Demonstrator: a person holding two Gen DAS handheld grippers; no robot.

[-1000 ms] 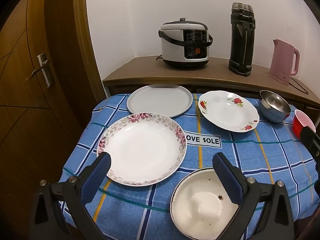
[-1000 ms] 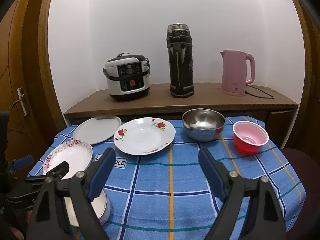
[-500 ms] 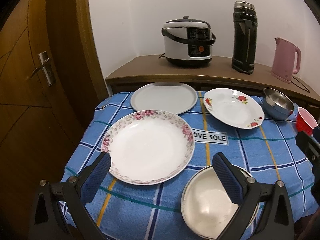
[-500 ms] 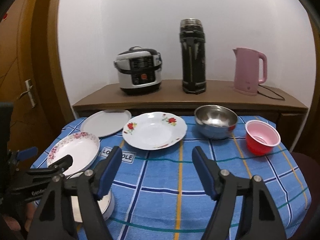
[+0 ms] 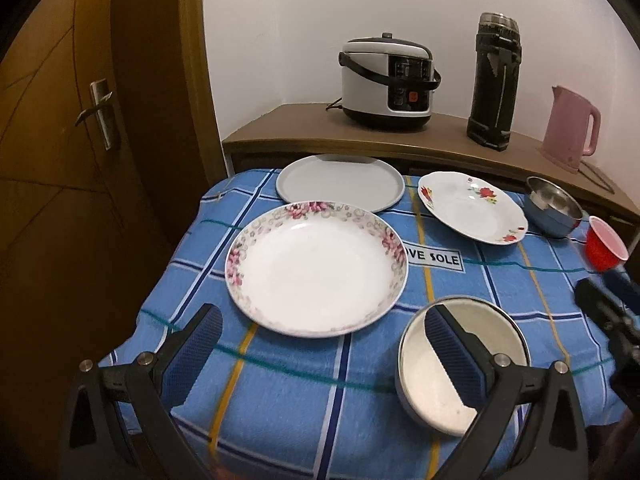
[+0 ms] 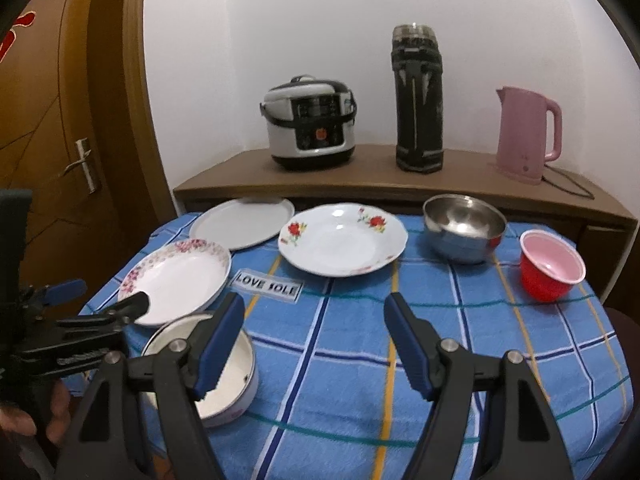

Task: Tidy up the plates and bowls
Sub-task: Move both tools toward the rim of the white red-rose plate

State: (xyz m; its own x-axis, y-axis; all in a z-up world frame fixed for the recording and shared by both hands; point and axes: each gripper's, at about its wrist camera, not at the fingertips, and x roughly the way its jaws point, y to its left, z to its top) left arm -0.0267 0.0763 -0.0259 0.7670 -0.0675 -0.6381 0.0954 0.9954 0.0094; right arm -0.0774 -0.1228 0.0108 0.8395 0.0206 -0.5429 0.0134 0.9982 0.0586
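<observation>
On the blue checked tablecloth point(image 5: 304, 392) lie a pink-flowered plate point(image 5: 316, 268), a plain grey plate point(image 5: 340, 182) behind it, a red-rose plate point(image 5: 472, 206), a steel bowl point(image 5: 554, 206), a red cup point(image 5: 604, 248) and a white enamel bowl point(image 5: 460, 364) at the front. My left gripper point(image 5: 320, 352) is open and empty, above the front edge between the flowered plate and the enamel bowl. My right gripper point(image 6: 314, 344) is open and empty over the cloth's middle front, with the enamel bowl point(image 6: 236, 384) at its left finger. The rose plate point(image 6: 342, 238), steel bowl point(image 6: 464, 228) and red cup point(image 6: 550, 266) lie beyond it.
A wooden sideboard point(image 6: 400, 184) behind the table carries a rice cooker point(image 6: 310, 134), a tall black flask point(image 6: 418, 100) and a pink kettle point(image 6: 526, 134). A wooden door point(image 5: 80, 160) stands at the left. The left gripper's body point(image 6: 60, 344) is at the right wrist view's left edge.
Both grippers have drawn back and shifted left, so the dishes sit further right in both views. Neither gripper has opened or shut, and no dish has moved.
</observation>
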